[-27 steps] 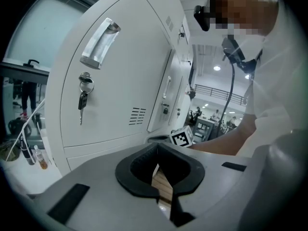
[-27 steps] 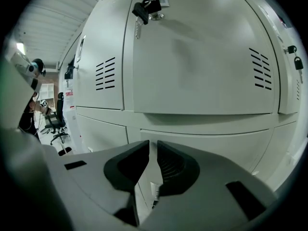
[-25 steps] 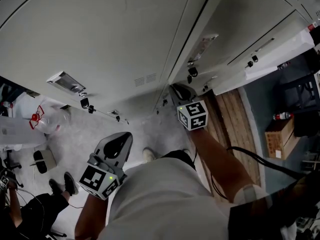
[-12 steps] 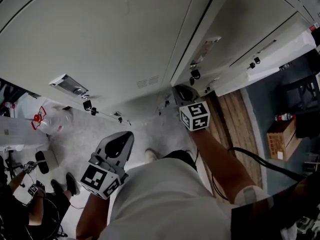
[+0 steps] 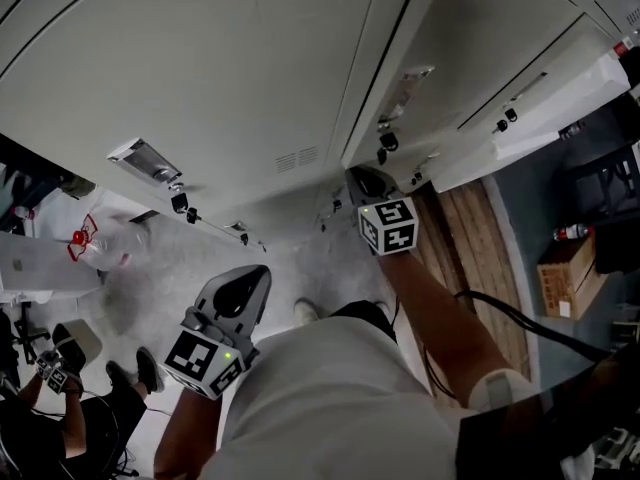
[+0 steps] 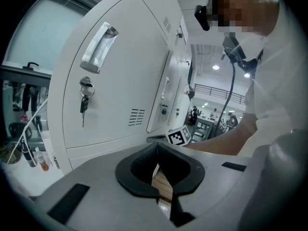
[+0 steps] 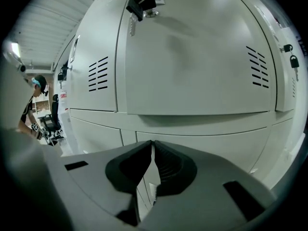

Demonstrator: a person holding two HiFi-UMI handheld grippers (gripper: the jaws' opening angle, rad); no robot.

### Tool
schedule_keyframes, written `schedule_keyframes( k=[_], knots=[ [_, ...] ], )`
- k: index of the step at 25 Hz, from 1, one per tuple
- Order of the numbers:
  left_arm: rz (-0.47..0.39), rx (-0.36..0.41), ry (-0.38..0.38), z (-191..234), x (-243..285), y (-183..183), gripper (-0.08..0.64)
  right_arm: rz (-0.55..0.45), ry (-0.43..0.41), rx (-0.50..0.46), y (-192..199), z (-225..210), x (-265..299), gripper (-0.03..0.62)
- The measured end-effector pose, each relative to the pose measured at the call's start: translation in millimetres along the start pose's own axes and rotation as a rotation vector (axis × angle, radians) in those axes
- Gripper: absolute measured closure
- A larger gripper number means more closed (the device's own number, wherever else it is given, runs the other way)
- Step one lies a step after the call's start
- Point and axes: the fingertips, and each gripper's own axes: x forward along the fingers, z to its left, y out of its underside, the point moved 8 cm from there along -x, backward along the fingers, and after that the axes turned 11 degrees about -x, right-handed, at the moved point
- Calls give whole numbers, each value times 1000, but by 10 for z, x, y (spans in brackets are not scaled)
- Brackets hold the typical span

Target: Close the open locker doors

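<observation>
**Reference item: door [image 7: 192, 57].** It is the middle door of the locker row, and all positions below are given from it.

1. Door state. In the right gripper view the door's lower edge stands proud of the panel beneath it and casts a shadow there. In the left gripper view the door [image 6: 161, 100] angles out of the row. It is ajar, not shut.
2. Door fittings. A key [image 7: 140, 4] hangs in the lock at the door's upper left corner. Vents [image 7: 257, 66] sit near the door's right edge.
3. Right gripper [image 7: 152, 144]. It points straight at the door from below the key and is close to it. Whether it touches the door cannot be told. Its jaws are drawn together, the pads meet at the tips, and nothing lies between them. In the head view the right gripper [image 5: 363, 181] sits just below the door's key-side corner, with its cube [image 5: 387, 226] on the side away from the door.
4. Left gripper [image 6: 157, 146]. It is held well to the left of the door, low and apart from it. Its jaws meet at the tips and hold nothing. The head view shows the left gripper [image 5: 240, 286] over the floor [image 5: 300, 248].
5. Left door [image 6: 110, 81]. It adjoins the door on the left and carries a handle [image 6: 98, 47].
6. Third door [image 5: 560, 103]. It lies to the right of the door and projects out of the row.
</observation>
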Motion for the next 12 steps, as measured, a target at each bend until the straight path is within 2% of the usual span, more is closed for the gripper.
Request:
schedule_keyframes(
  k=[12],
  knots=[
    [-12,-14,-26,-174,-274,139,549,41,-24,-31,39,32,-22,563]
  ],
)
